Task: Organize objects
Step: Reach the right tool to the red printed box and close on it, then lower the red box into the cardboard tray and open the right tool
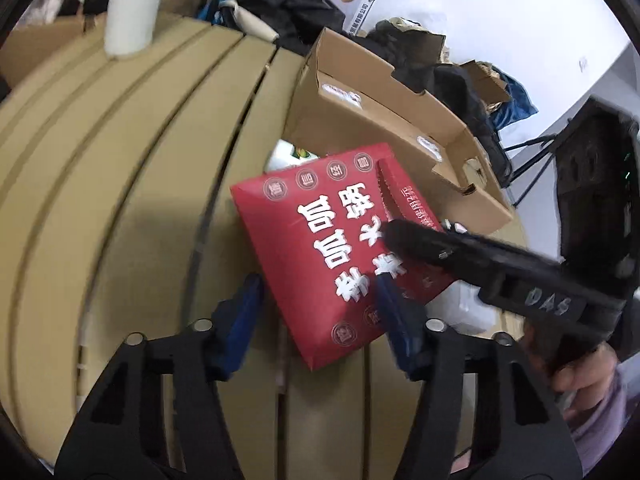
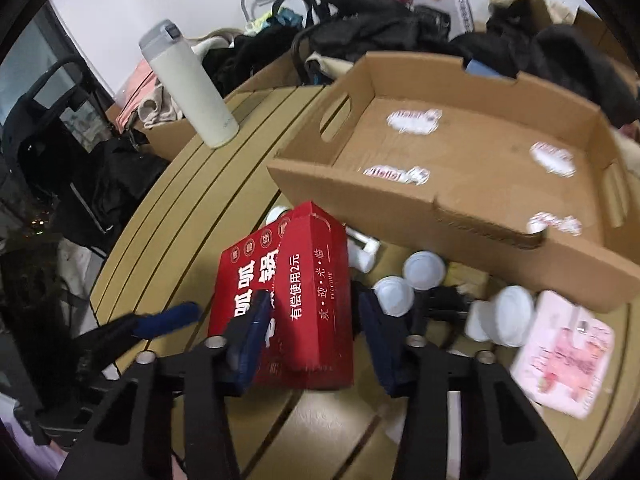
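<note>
A: Item one, the grippers?

B: Right gripper (image 2: pixel 310 320): blue-padded fingers (image 2: pixel 250 334) set narrow on either side of the red cardboard box with white lettering (image 2: pixel 296 280). The left pad lies against the printed face; whether the right pad presses the far side cannot be told through the blur. Left gripper (image 1: pixel 320 316): fingers likewise narrow, one pad (image 1: pixel 394 320) overlapping the box's near corner, the other standing clear of it over bare slats. A firm grip cannot be confirmed.

A: Where does the box stand?

B: Tilted on edge, mid-worktop, just in front of the near wall of the shallow brown cardboard tray (image 2: pixel 440 200), on the tan slatted table (image 2: pixel 168 220).

A: Hidden or unclear?

B: Both views are smeared. The box's lower part is covered by fingers. In the left wrist view the right gripper crosses the box's face, and a hand (image 1: pixel 580 372) shows only at the right rim.

A: Containers?

B: The tray holds nothing but white-and-red stickers (image 2: pixel 414 117) on its floor.

A: Further out?

B: Several white round-lidded cups (image 2: pixel 424 269) and a pink flat packet (image 2: pixel 564 354) before the tray toward the right edge; a white flask with grey cap (image 2: pixel 188 84) upright near the far left edge; dark clothing (image 2: pixel 380 28) heaped behind.
</note>
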### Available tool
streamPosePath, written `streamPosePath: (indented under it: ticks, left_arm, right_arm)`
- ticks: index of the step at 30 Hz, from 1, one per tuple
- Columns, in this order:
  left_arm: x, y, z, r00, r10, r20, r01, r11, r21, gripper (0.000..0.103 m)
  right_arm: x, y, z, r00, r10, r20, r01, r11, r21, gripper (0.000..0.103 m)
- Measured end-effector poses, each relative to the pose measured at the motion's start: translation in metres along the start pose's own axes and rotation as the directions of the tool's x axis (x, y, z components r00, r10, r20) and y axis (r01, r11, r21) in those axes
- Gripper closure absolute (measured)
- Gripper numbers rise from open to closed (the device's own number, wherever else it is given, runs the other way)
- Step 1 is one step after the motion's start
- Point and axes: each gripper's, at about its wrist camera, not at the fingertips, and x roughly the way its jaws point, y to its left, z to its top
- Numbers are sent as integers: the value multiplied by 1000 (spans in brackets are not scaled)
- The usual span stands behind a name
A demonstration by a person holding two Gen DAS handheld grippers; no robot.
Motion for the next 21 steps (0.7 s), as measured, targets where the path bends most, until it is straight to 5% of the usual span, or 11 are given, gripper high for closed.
streamPosePath:
  ticks: [4, 11, 17, 21]
  left_arm:
    - [-11, -4, -1, 1000, -7, 18, 7, 1000, -20, 61]
    - [-49, -44, 4, 997, -27, 68, 24, 998, 51, 62]
    - [-33, -85, 89, 999, -24, 33, 20, 993, 118, 62]
    - [16, -111, 161, 998, 56, -31, -48, 978, 205, 62]
  right_arm:
    - [-13, 1, -9, 1000, -10, 23, 10, 1000, 3, 65]
    - [-76, 20, -24, 987, -75, 144, 78, 997, -17, 67]
    - [-105, -10, 25, 977, -77, 198, 59, 994, 94, 67]
    - [-93, -48, 90, 976, -104, 189, 70, 982, 178, 67]
